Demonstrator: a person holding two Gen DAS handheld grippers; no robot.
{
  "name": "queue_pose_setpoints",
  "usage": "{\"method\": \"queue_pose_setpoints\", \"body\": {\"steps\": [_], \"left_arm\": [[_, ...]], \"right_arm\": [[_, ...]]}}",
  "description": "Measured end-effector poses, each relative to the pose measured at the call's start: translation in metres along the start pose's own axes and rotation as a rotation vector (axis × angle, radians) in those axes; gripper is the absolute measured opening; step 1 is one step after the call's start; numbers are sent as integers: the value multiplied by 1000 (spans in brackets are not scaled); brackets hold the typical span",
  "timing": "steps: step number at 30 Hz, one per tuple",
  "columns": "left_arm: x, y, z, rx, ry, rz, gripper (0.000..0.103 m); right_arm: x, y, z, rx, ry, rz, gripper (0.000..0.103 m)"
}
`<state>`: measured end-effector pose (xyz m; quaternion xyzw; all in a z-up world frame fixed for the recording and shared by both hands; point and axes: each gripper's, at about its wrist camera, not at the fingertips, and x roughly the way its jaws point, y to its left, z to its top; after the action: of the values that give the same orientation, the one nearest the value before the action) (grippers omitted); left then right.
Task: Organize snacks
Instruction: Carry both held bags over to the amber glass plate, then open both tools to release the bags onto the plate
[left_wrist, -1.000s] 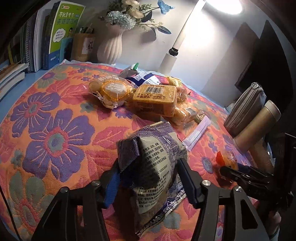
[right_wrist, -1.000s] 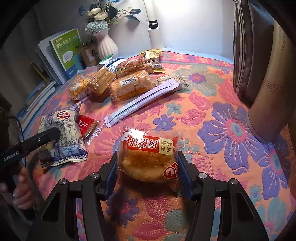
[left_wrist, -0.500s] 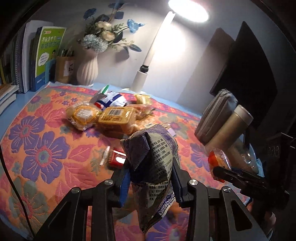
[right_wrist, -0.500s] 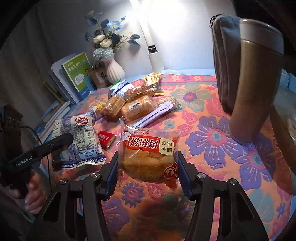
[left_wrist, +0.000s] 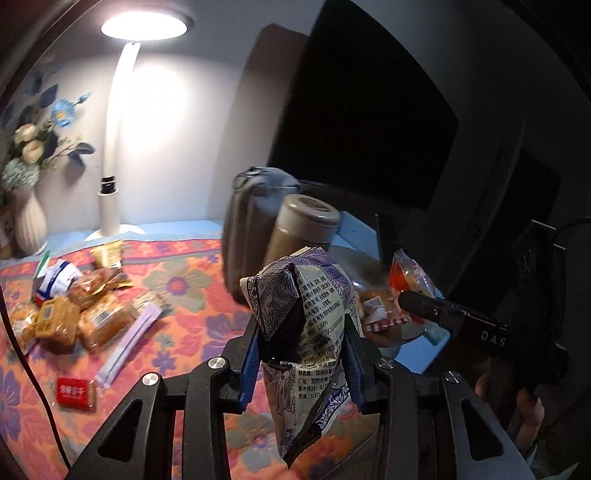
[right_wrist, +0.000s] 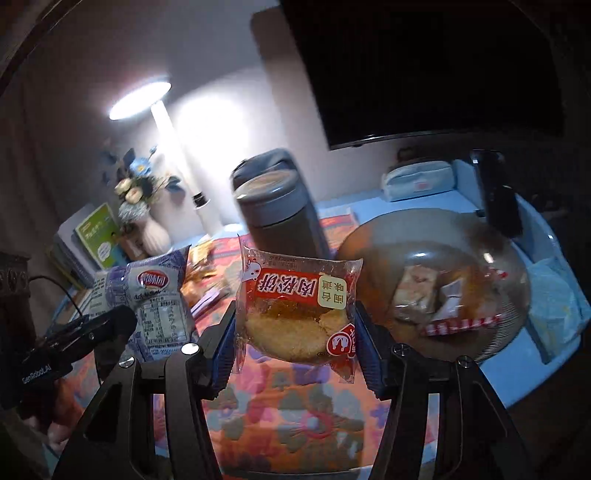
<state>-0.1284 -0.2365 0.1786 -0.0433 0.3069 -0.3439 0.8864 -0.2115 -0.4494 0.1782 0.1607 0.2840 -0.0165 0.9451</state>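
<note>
Grippers (left_wrist: 301, 354) (right_wrist: 295, 341) raised, each gripping 1 snack

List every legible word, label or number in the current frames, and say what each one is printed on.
"肉松饼": red label of the clear-wrapped round pastry, upside down in view.
"GenRobot.AI": black body of the left gripper.
"DAS": black body of the right gripper.
Purple-and-white snack bag: fine print, red logo, too small to read.
Small red packet and green book cover: blurred.

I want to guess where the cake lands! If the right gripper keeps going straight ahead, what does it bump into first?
Probably the brown thermos, right behind the meat floss cake that the right gripper holds. The glass bowl sits off right; depth is unclear.
</note>
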Motion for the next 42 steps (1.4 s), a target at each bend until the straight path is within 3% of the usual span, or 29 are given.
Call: {"method": "queue_pose_setpoints", "body": {"steps": [5, 12, 21, 22, 23, 25, 33, 42], "left_arm": [[45, -59, 20, 78, 36, -54, 38], [114, -122, 40, 177, 54, -22, 38], [184, -140, 44, 237, 107, 36, 39], [191, -139, 43, 240, 109, 38, 43], [194, -139, 43, 244, 110, 49, 53], [197, -136, 41, 244, 95, 50, 61], [169, -129, 41, 237, 58, -1, 61], [90, -117, 39, 244, -46, 4, 61]], "right_arm": [[-5, -68, 21, 136, -42, -69, 56], [31, -134, 35, 270, 17, -87, 56], [80, -162, 56, 293, 83, -94, 60], [83, -164, 57, 295, 89, -82, 65], [86, -167, 58, 303, 92, -73, 68], [85, -168, 58, 303, 85, -56, 68], [71, -160, 49, 290, 79, -36, 68], [41, -117, 39, 214, 60, -6, 68]]}}
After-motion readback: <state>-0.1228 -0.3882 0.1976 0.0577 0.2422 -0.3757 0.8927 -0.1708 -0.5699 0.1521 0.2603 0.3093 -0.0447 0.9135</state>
